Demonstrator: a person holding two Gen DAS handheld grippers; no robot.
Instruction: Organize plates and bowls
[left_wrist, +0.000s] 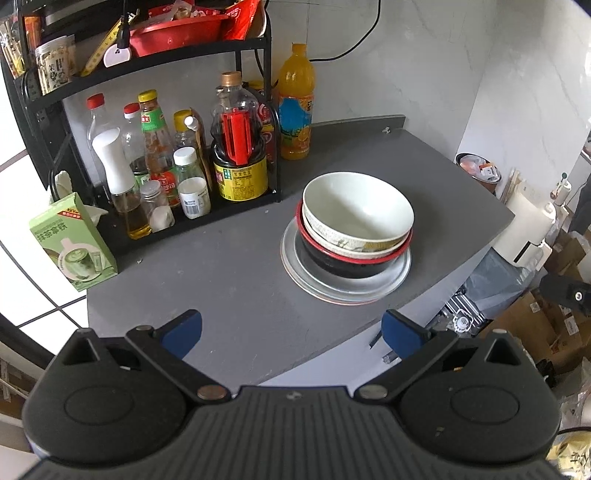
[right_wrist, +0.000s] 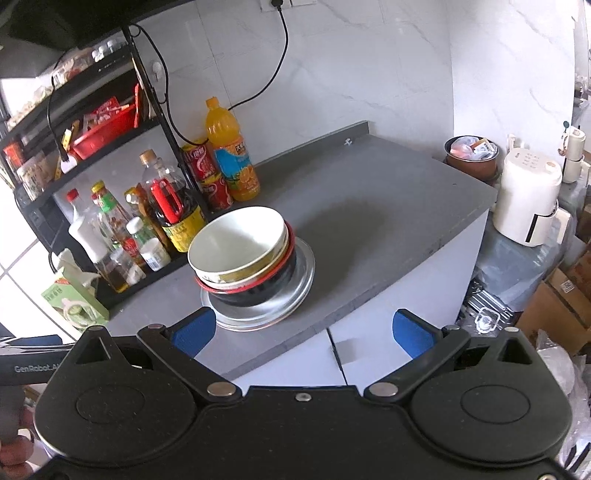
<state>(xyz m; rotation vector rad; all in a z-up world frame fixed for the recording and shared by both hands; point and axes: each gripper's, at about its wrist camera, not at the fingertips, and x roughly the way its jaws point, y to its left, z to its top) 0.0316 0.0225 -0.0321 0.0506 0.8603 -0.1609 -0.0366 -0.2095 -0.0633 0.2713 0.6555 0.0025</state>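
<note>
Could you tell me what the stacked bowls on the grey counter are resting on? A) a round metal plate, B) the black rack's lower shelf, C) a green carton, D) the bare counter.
A: the cream bowl nests in a red-rimmed black bowl, which sits on a round metal plate lying on the grey counter.

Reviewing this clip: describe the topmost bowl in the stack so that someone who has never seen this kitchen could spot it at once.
On the grey countertop, right of the black condiment rack, a stack of dishes sits on a silvery metal plate. The cream bowl is nested at the very top. Its pale, empty inside and patterned outer wall set it apart from the black bowl with a red rim lower in the stack.
</note>
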